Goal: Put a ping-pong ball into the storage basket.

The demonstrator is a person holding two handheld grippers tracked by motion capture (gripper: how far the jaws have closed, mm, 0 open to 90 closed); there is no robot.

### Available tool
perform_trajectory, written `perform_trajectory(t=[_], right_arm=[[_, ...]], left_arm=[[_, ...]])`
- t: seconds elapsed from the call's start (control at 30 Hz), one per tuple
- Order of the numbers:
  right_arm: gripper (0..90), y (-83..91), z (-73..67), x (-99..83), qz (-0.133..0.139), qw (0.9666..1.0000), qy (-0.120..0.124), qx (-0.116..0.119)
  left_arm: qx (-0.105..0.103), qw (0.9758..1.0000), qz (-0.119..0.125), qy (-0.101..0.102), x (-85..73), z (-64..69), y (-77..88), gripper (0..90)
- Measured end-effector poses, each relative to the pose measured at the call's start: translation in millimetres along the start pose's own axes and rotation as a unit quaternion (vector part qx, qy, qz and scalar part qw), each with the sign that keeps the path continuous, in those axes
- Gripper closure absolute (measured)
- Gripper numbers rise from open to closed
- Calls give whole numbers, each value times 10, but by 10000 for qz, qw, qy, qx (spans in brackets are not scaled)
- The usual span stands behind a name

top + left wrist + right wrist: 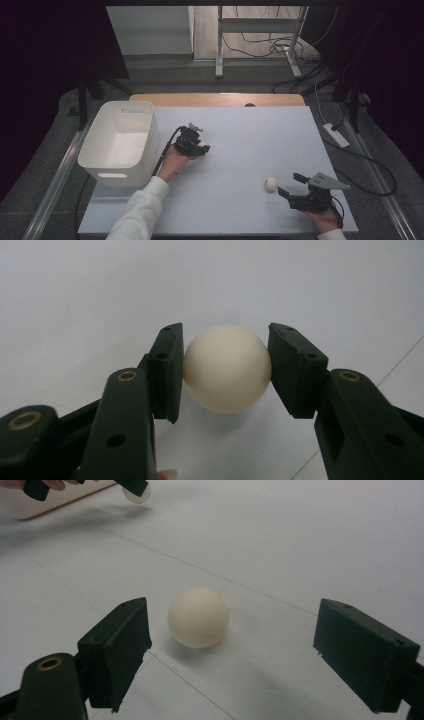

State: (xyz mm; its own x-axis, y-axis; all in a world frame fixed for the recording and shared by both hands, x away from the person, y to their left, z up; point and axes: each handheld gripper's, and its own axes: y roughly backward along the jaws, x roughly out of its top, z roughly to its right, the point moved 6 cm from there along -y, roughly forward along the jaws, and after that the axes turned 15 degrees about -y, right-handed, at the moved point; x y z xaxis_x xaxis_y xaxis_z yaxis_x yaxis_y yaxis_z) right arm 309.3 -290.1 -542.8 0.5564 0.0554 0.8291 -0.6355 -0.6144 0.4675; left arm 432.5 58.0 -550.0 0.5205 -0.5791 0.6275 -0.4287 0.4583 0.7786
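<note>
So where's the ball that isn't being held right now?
In the high view the loose ball lies on the white table at the near right, just in front of the open right claw, far from the white bin at left.

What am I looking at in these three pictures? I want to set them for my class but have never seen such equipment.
A person at a table holds a hand-worked clamp tool in each hand. One picture looks down from above; the other two come from cameras riding on each tool. The left gripper has its black fingers shut on a cream ball. The right gripper is open, its fingers standing either side of a second ball that rests on the white surface, untouched. A white bin sits at the table's left edge.
</note>
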Motion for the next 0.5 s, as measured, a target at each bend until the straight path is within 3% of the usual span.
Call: perform_trajectory(t=[0.13,0.5], right_arm=[[152,-1,1,0,6,10000,-4,3],[152,0,0,0,0,10000,3,0]], left_arm=[[-11,10000,24,56,0,-13,17,508],[83,9999,134,-31,42,-10,103,509]])
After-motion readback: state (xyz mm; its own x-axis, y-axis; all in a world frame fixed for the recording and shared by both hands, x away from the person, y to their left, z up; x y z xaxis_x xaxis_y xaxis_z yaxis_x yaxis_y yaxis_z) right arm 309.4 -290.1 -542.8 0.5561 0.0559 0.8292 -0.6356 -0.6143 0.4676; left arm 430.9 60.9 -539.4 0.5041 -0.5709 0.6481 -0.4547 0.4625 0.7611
